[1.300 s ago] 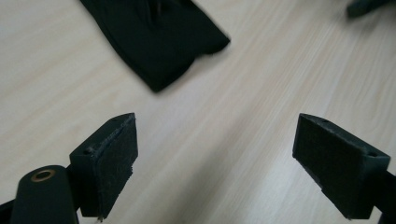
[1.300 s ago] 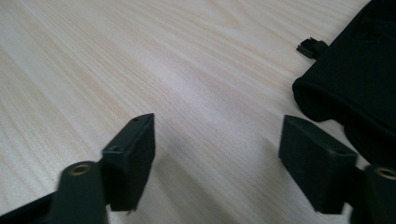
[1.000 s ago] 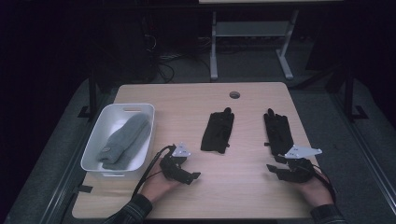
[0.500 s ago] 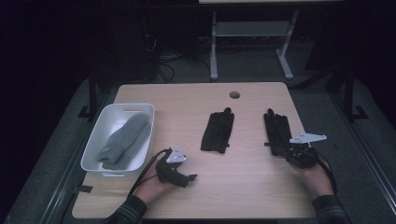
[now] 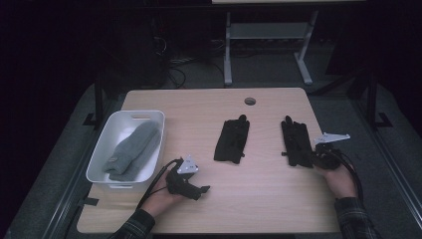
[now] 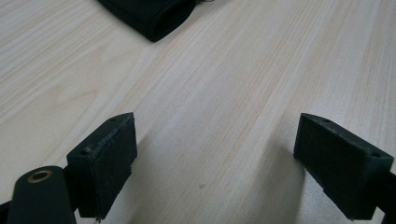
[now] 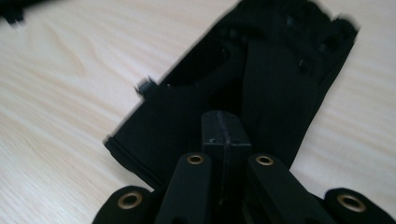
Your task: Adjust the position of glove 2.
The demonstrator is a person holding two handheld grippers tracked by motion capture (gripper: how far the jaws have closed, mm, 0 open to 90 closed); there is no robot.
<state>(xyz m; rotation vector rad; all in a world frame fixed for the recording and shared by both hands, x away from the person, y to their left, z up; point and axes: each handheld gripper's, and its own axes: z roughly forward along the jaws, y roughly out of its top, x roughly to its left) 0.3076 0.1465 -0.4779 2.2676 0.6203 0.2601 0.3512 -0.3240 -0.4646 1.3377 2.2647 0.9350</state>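
**Caller:** Where are you working right now?

**Me:** I'm taking the white tub (image 5: 102, 159) at the table's left edge as my mark. My right gripper (image 5: 318, 158) is sitting far across from the tub, at the cuff end of the outer black glove (image 5: 297, 141). My jaws there have just been closing and are now pressed flat together over the glove (image 7: 261, 79); I cannot tell whether any cloth is pinched between them.

**Caller:** And the other hand?

**Me:** My left gripper (image 5: 199, 190) is resting just beside the tub's near corner, jaws standing wide apart over bare wood (image 6: 219, 116), gripping nothing.

**Caller:** What else is lying out?

**Me:** A second black glove (image 5: 232, 141) is lying between the tub and the outer glove, well apart from both. A grey glove (image 5: 133, 151) is lying inside the tub.
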